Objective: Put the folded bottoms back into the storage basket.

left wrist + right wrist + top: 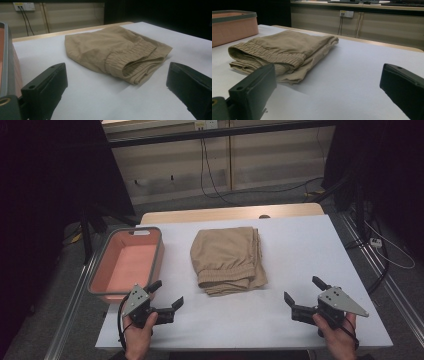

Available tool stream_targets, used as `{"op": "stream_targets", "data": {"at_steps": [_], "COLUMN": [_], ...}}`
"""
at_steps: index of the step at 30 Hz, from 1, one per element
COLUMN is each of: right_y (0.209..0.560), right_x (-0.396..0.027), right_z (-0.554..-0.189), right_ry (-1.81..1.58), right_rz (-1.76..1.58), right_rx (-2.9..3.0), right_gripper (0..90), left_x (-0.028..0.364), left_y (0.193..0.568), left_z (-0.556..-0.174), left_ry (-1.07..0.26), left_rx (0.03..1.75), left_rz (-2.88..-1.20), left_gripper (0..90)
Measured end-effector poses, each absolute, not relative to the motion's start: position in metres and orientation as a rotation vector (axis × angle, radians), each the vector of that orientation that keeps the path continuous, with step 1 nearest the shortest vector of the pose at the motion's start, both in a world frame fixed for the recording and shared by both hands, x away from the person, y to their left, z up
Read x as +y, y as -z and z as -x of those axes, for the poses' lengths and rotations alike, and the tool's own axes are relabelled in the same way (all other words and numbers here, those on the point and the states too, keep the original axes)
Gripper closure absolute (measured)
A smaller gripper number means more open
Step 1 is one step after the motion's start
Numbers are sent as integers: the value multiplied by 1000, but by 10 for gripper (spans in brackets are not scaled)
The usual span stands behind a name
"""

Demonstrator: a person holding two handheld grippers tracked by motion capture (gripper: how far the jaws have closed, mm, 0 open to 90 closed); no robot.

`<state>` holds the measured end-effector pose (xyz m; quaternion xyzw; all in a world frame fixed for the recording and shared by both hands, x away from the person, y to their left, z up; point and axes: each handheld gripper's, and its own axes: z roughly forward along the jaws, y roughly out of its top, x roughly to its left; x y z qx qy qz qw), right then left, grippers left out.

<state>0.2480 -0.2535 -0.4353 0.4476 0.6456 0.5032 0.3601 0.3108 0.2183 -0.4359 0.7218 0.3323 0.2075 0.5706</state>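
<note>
Nearest, at the front edge of the white table point(300, 245): left hand-held gripper point(166, 294) and right hand-held gripper point(303, 291), each gripped by a hand, jaws spread wide, nothing between them. Farther in, mid-table: folded tan trousers point(228, 259), elastic waistband toward the grippers, lying flat. Left of those, apart: pink bin point(98, 269) with grey rim, at the table's left edge.

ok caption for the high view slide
Folded tan trousers beside an empty pink bin, open left gripper and right gripper poised.
</note>
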Motion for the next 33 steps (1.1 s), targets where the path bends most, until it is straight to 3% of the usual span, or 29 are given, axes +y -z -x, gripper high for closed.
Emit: {"op": "stream_targets", "data": {"at_steps": [13, 33], "right_y": [438, 443], "right_x": [-250, -211], "right_z": [-254, -264], "right_ry": [-1311, -1306], "right_rz": [-1159, -1104], "right_rx": [1714, 1868], "right_gripper": [5, 29], "left_x": [219, 213], "left_y": [438, 439], "left_z": [-308, -308], "left_ry": [-465, -423], "left_rx": [781, 738], "left_rz": [-1725, -1752], "left_gripper": [41, 41]}}
